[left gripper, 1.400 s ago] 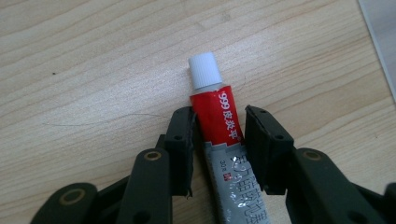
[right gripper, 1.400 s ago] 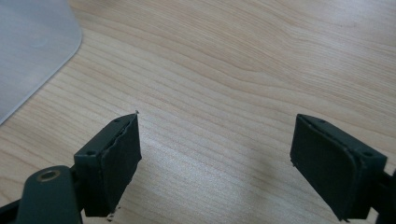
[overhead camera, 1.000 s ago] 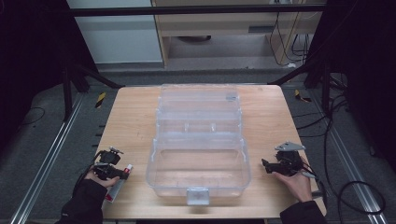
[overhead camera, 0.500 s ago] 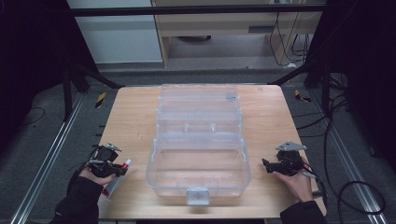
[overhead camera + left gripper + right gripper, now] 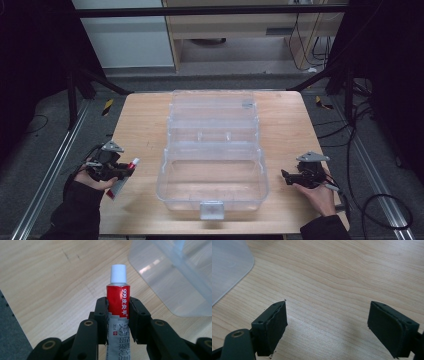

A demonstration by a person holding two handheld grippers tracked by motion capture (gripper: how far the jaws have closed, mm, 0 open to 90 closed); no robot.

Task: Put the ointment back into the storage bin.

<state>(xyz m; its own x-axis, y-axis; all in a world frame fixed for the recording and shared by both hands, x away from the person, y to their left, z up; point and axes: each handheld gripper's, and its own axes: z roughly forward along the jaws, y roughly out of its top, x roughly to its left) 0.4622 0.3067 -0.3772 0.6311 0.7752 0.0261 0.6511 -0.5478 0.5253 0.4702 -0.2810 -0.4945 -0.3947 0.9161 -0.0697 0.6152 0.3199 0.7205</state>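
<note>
A small red and white ointment tube (image 5: 118, 302) with a white cap is clamped between the pads of my left gripper (image 5: 118, 312), cap pointing away from the hand. In the high view that gripper (image 5: 126, 171) is held above the table's left front, with the tube (image 5: 122, 180) sticking out to the right and below it. A clear plastic organiser box (image 5: 214, 150) lies open in the middle of the table, its corner (image 5: 175, 277) to the tube's right. My right gripper (image 5: 286, 176) rests low at the right front, open, with bare wood between its pads (image 5: 274, 325).
The wooden table (image 5: 140, 125) has bare boards on both sides of the box. The box's front latch (image 5: 211, 210) sits near the table's front edge. Metal rails (image 5: 50, 170) and cables (image 5: 380, 200) run along the floor on either side.
My left gripper has lifted off the table with the tube in it and shifted slightly left. The right gripper has stayed put.
</note>
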